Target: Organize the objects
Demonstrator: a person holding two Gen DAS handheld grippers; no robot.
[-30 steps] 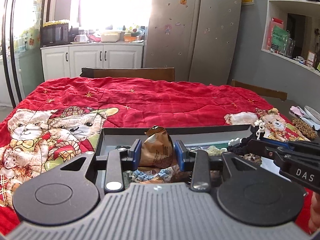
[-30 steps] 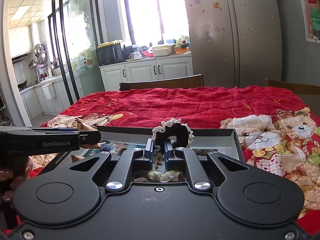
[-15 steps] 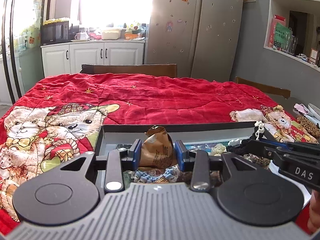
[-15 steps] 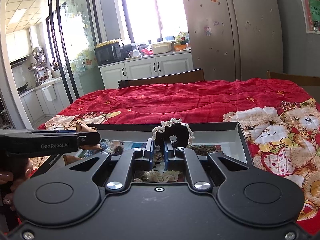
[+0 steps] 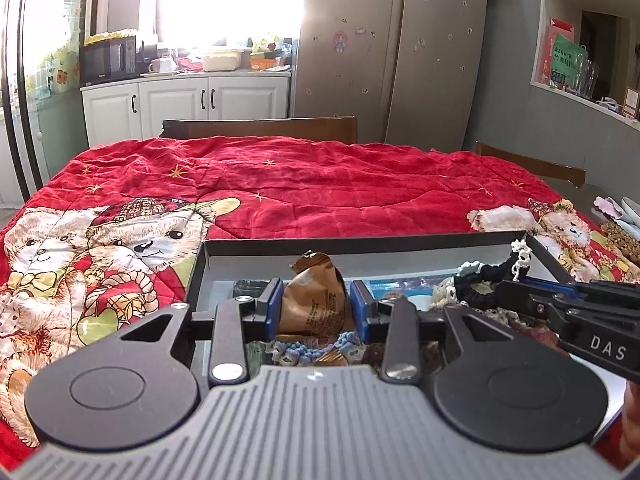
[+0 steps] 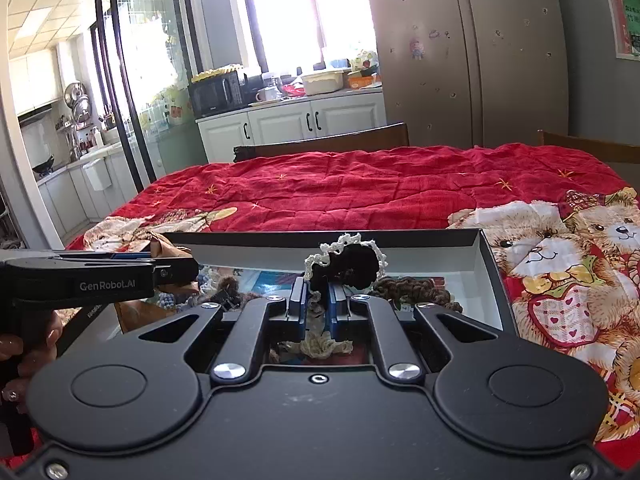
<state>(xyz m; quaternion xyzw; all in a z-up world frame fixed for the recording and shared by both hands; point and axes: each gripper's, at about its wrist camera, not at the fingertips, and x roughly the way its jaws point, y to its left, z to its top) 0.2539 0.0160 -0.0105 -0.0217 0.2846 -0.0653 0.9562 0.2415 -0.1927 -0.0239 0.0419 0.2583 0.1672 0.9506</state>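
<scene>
Brown snack packet (image 5: pixel 316 300): upright, pinched between the blue pads of the left tool (image 5: pixel 316 308), held above the near half of the box.

Black scrunchie with cream lace trim (image 6: pixel 346 264): clamped in the right tool (image 6: pixel 318 306), whose pads are pressed nearly together on it; it stands above the box's middle.

Open box (image 6: pixel 486 256): dark rim, pale inner walls, lying on the red bear-print quilt (image 5: pixel 304 184) that covers the tabletop. Its far wall and right wall stand clear; its left corner sits just beside the printed bears. Contents: a blue crocheted band (image 5: pixel 308 346), a brown knitted band (image 6: pixel 412 286), cream lace pieces; the rest is too crowded to tell apart.

Open room: beyond the far rim, a broad bare stretch of quilt reaching to the wooden chair back (image 5: pixel 260 128). The quilt right of the box is also free.

Pose: both tools point forward and slightly downward, side by side over the box, the right tool's tip near the box's right end. A hand (image 6: pixel 24 344) grips the left tool's handle.
</scene>
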